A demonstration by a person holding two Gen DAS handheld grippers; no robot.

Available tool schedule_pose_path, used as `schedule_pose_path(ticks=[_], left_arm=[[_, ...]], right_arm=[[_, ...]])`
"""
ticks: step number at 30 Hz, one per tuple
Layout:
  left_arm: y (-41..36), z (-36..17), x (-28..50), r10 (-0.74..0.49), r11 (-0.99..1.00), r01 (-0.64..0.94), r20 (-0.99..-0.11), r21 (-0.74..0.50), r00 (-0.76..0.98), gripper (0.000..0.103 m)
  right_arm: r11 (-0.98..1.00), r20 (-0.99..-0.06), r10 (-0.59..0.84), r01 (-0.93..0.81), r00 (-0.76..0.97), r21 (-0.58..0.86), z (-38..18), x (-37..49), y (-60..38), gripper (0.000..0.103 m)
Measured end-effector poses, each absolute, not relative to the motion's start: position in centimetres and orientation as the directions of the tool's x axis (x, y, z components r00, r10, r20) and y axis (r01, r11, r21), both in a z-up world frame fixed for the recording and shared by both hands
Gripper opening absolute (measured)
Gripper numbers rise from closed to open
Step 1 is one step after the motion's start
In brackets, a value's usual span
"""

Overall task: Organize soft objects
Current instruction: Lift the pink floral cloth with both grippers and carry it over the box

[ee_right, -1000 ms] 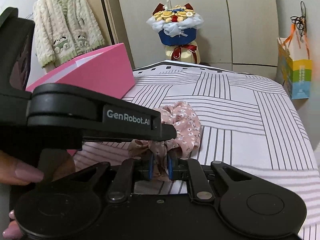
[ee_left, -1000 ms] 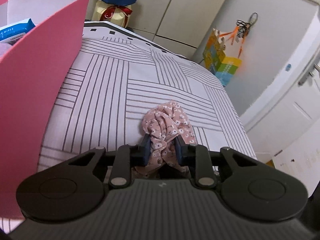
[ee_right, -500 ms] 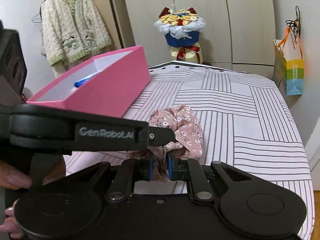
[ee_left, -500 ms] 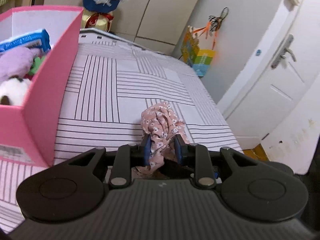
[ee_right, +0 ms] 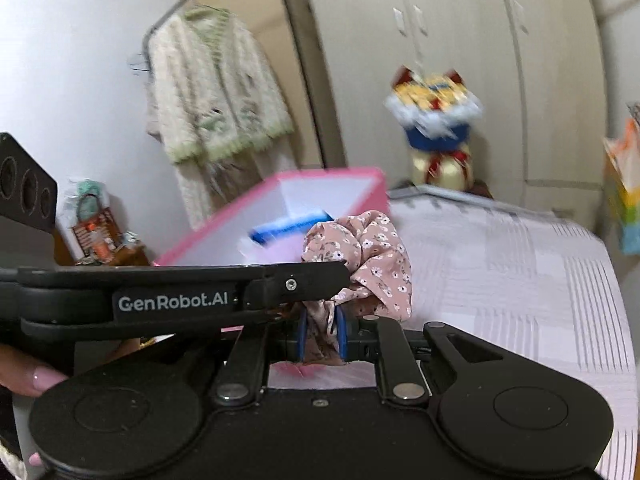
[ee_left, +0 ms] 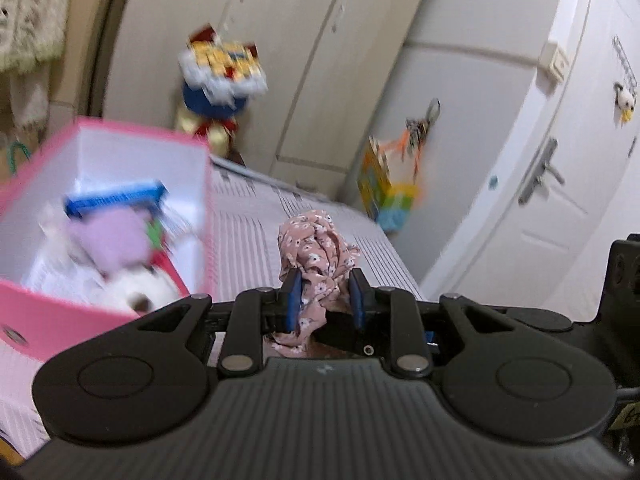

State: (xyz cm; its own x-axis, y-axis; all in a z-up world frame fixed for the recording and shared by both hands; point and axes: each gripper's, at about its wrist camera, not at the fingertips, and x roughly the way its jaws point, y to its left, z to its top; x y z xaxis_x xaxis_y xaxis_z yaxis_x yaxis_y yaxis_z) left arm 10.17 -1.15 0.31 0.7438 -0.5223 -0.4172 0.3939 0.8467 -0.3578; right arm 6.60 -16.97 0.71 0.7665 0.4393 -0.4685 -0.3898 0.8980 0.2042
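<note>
Pink card walls, white inside: the box [ee_left: 200, 216] is sitting at the left on the striped bedcover [ee_left: 248, 240], already holding a lilac plush [ee_left: 110, 240], a white fluffy toy [ee_left: 140, 288] and a blue packet [ee_left: 116, 196]. To its right, the floral scrunchie [ee_left: 316, 248] is hanging clear of the bedcover, pinched from both sides. The left gripper [ee_left: 322, 300] is clamping its lower folds between blue pads, and the right gripper [ee_right: 322, 332] is squeezing a narrower bunch of the same cloth. In the right wrist view the scrunchie is showing just in front of the box's open top, with the left tool's black finger crossing in front of it.

The step looks like a carry to the box. To do it well, I would say both tools should be travelling together so the fabric is not being stretched between them, rising enough to clear the near wall, and letting go only once the scrunchie is hanging over the open interior. Being so limp, it may snag on a pad, so a wide release seems wise.
</note>
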Motion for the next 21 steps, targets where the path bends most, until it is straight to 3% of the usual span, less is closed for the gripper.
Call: schedule_pose_path(ticks=[7, 21], left_arm=[[3.2, 2.5, 12.1, -0.451, 0.881, 0.337, -0.373, -0.334, 0.811, 0.024], [7.9, 1.1, 21.7, -0.331, 0.913, 0.177, -0.413, -0.367, 0.849, 0.024]], right_arm=[[0.850, -0.414, 0.519, -0.502, 0.747, 0.161, 2.8, 9.9, -12.6, 0.021], [0.790, -0.465, 0.592, -0.588, 0.659, 0.173, 1.6, 21.0, -8.2, 0.021]])
